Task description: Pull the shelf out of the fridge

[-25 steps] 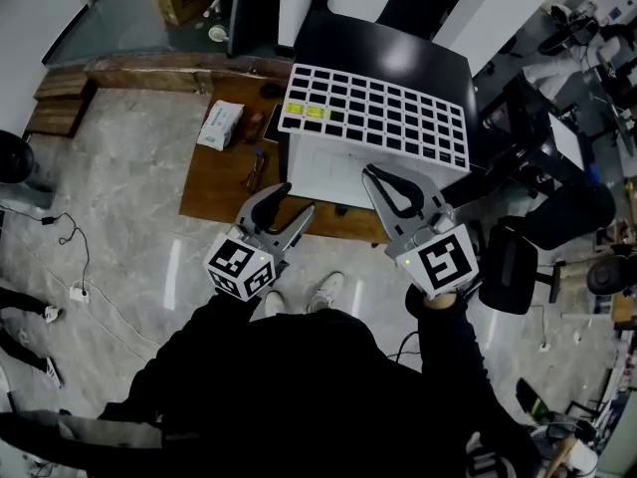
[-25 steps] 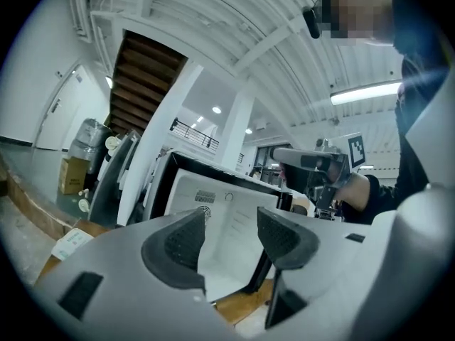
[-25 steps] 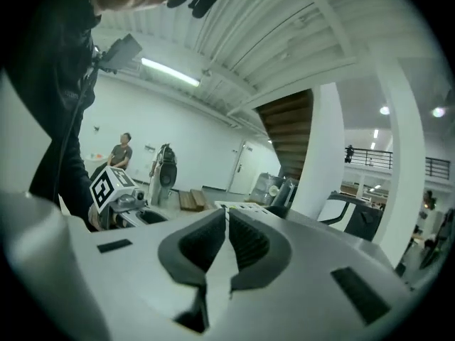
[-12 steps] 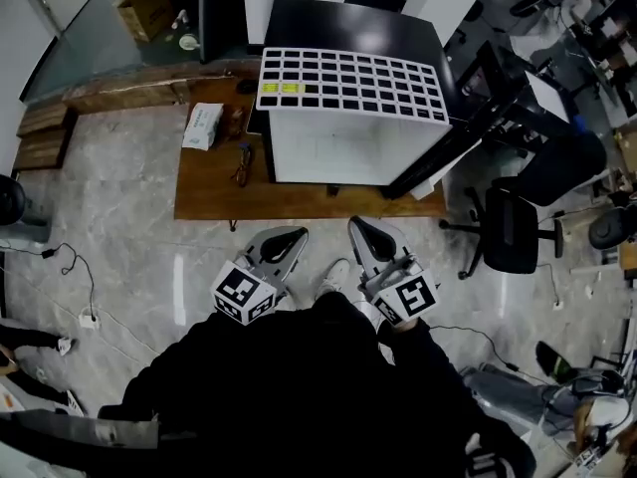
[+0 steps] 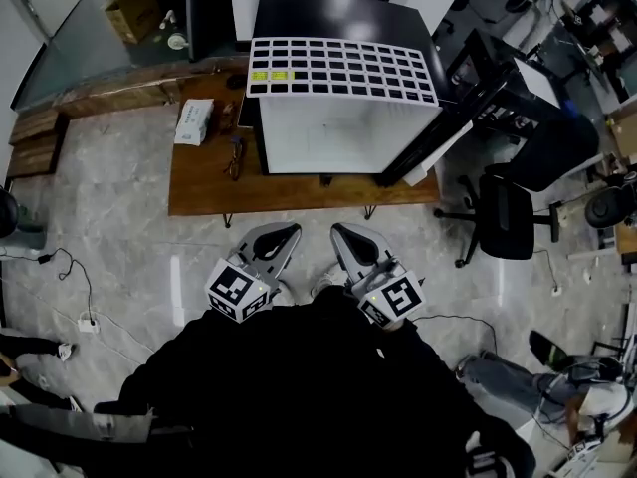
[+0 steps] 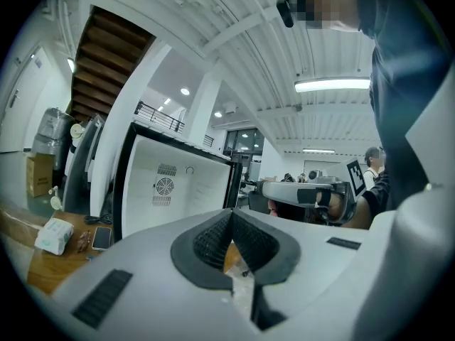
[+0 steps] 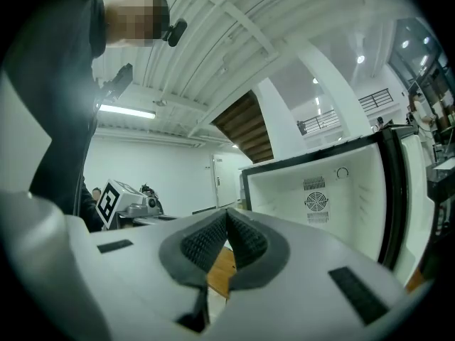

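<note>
Left tool (image 5: 282, 233): clenched on nothing, held low by the person's body.
Right tool (image 5: 344, 233): clamped tight too, empty, just beside the left.
Shelf (image 5: 338, 68): white grid at the fridge's (image 5: 348, 137) top front, on the wooden tabletop (image 5: 204, 182); how it is seated, can't tell.
Bearing: 12 o'clock from both tools, well apart.
Long axis: 9 to 3 o'clock.
Nearer hand: the right, by a whisker, I'd say.
Next call: both must open first.
</note>
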`<control>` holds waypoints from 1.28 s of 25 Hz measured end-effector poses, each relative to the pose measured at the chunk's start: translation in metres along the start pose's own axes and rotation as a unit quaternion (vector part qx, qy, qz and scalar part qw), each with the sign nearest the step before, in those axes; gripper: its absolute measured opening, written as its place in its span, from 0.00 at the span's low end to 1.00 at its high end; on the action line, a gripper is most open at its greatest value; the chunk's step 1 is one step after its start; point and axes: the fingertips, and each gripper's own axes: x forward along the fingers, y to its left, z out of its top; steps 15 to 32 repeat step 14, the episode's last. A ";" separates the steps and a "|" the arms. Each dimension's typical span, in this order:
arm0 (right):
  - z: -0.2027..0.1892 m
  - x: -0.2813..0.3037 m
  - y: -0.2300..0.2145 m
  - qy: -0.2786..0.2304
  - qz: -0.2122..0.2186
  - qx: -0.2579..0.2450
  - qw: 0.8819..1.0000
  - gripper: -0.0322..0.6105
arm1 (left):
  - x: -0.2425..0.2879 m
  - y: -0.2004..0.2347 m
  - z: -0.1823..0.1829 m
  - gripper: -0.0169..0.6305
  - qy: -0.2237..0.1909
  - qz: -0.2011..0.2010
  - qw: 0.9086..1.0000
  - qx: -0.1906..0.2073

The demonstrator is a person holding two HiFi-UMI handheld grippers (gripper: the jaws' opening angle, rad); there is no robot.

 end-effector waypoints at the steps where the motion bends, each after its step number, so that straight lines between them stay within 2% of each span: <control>1: -0.001 -0.001 0.001 0.001 -0.001 0.000 1.000 0.06 | -0.001 -0.001 0.000 0.04 0.000 -0.001 1.000 0.002; 8: -0.011 -0.001 0.002 0.033 -0.002 -0.006 0.999 0.06 | -0.002 -0.001 0.004 0.04 -0.001 -0.002 1.000 0.002; 32: -0.020 -0.001 0.005 0.040 0.004 -0.003 0.999 0.06 | -0.004 0.000 -0.004 0.04 0.004 0.001 1.000 -0.007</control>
